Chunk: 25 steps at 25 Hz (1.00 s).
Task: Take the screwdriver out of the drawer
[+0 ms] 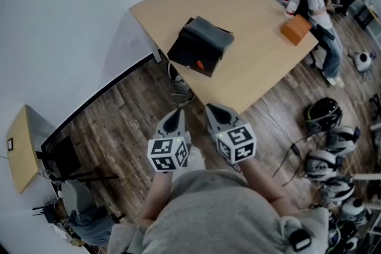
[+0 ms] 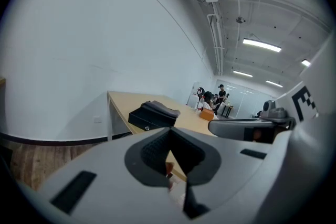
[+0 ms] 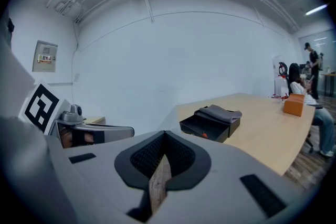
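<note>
A black drawer box (image 1: pixel 191 52) stands on the light wooden table (image 1: pixel 250 62), with a folded grey cloth (image 1: pixel 209 33) on top. Its drawer is pulled open toward me, and an orange screwdriver handle (image 1: pixel 200 64) shows inside. Both grippers hang over the floor short of the table's near corner, well apart from the box. The left gripper (image 1: pixel 174 114) and the right gripper (image 1: pixel 216 111) are both shut with nothing held. The box (image 2: pixel 152 115) lies ahead in the left gripper view. In the right gripper view the box (image 3: pixel 211 123) shows the orange handle (image 3: pixel 205 135).
An orange box (image 1: pixel 296 29) sits at the table's far right, beside a seated person (image 1: pixel 321 9). Helmets and gear (image 1: pixel 324 116) and cables lie on the floor to the right. A small wooden side table (image 1: pixel 21 149) stands at the left wall.
</note>
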Available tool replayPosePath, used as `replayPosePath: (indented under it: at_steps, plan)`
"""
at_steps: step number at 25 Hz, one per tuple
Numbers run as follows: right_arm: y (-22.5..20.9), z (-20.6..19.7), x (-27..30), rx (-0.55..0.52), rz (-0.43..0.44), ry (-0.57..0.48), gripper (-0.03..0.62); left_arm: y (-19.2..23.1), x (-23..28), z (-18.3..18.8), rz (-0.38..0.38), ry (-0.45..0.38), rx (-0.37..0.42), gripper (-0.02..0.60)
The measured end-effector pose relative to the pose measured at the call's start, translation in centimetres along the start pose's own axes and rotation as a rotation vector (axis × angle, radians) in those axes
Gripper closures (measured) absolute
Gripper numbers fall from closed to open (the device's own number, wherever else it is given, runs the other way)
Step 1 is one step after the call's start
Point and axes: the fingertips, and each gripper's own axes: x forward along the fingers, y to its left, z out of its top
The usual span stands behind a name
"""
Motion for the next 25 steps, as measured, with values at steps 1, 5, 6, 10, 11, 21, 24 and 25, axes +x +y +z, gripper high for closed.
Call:
replayPosePath:
  at_steps: [1, 5, 6, 10, 11, 21, 24, 25]
  plan:
    - [-0.3, 0.5, 0.9, 0.004, -0.003, 0.002, 0.595, 0.6, 0.8, 0.5, -0.004, 0.004, 0.0, 0.581]
    - [-1.3, 2.4, 4.6, 0.012, -0.02, 0.01, 0.595, 3.1, 3.7, 2.7, -0.025, 0.017, 0.002, 0.581]
    - [-1.6, 2.8, 5.5, 0.013, -0.027, 0.011, 0.595, 3.6, 4.4, 3.3, -0.031, 0.019, 0.003, 0.581]
    - [-3.0, 4.6, 8.7, 0.016, -0.055, 0.013, 0.595, 5.7, 7.3, 5.4, -0.056, 0.026, 0.012, 0.581]
    - [-3.3, 5.0, 9.5, 0.017, -0.062, 0.015, 0.595, 6.2, 8.0, 5.9, -0.062, 0.029, 0.014, 0.581]
    - [-6.5, 7.0, 15.3, 0.032, -0.124, 0.032, 0.595, 9.6, 13.6, 8.7, -0.12, 0.056, 0.033, 0.581]
    - [-7.3, 7.1, 16.7, 0.03, -0.14, 0.046, 0.595, 10.5, 14.8, 9.0, -0.132, 0.063, 0.032, 0.581]
    - [-7.6, 7.1, 17.2, 0.029, -0.145, 0.053, 0.595, 10.8, 15.1, 9.1, -0.136, 0.067, 0.033, 0.581]
